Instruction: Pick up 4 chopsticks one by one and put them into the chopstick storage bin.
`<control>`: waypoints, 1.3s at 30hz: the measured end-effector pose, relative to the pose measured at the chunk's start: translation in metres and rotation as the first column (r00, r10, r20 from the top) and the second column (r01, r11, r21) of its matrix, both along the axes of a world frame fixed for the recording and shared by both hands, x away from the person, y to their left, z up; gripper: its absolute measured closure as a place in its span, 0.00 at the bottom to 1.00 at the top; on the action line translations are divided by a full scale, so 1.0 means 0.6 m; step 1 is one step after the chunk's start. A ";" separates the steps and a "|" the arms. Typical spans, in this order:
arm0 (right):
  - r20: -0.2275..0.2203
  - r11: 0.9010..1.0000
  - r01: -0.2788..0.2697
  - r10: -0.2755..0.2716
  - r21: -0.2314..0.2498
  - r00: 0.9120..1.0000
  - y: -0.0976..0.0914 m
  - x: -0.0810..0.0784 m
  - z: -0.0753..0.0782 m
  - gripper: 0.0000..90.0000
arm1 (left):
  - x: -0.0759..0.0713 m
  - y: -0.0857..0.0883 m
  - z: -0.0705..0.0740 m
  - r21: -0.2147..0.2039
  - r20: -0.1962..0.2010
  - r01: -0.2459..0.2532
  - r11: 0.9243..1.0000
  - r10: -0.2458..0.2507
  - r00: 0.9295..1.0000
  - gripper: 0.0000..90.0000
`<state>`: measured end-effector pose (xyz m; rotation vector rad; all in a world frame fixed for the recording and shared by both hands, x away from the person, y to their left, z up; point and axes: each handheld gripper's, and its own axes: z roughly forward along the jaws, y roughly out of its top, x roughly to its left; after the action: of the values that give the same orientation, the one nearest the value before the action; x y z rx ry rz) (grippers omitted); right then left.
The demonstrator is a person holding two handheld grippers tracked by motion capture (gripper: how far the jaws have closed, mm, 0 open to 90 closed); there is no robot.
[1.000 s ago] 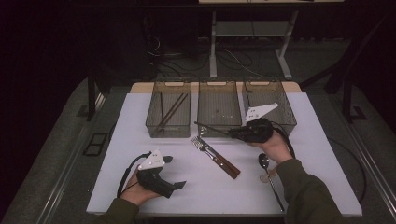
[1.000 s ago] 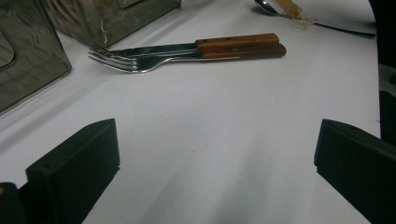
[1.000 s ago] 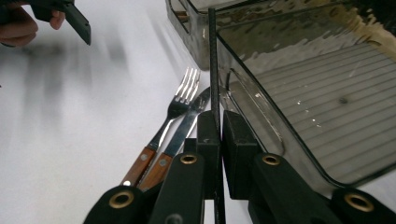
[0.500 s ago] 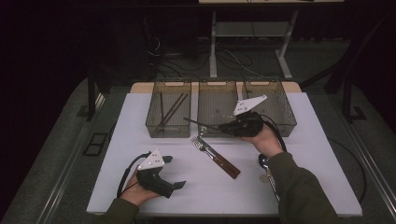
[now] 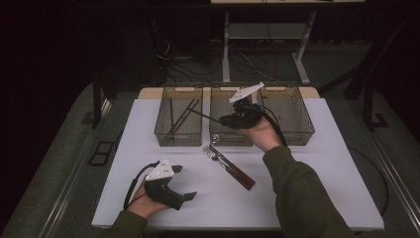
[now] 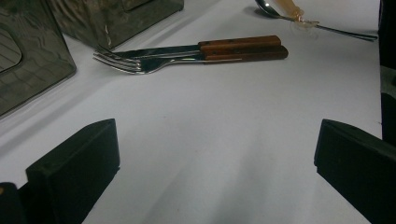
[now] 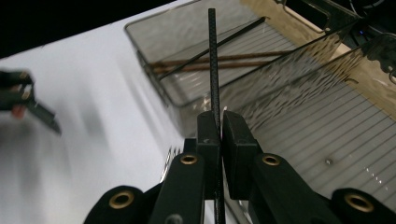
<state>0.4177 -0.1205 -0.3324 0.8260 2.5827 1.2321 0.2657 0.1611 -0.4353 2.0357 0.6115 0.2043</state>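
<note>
Right gripper (image 7: 219, 128) is clamping a black chopstick (image 7: 213, 60); I'm aiming it toward the left bin (image 5: 179, 115), where other chopsticks are lying.

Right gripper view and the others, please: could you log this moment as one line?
right gripper: shut on black chopstick, over bins | left gripper: open, on table | left bin: chopsticks inside | fork, knife: on table

No lettering, label, brand, number or sign can be read anywhere: the bench (image 5: 317, 193), its three bins, the cutlery and both grippers carry no legible markings in any view.
</note>
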 end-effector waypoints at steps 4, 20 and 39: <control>-0.007 0.999 0.043 -0.043 -0.016 0.999 0.030 0.017 0.009 0.95 | 0.001 0.001 0.001 0.005 0.001 -0.001 1.000 0.001 1.000 0.00; -0.032 0.979 0.202 -0.203 -0.029 0.979 0.138 0.099 0.007 0.95 | 0.002 0.001 0.002 -0.003 0.006 0.010 1.000 -0.010 1.000 0.00; -0.105 0.954 0.287 -0.295 -0.081 0.950 0.238 0.159 -0.050 0.95 | 0.003 0.001 0.002 -0.002 0.004 0.020 1.000 -0.020 1.000 0.00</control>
<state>0.5132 0.0222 -0.3624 1.2454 2.4540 1.0369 0.2672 0.1615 -0.4339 2.0386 0.5884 0.1963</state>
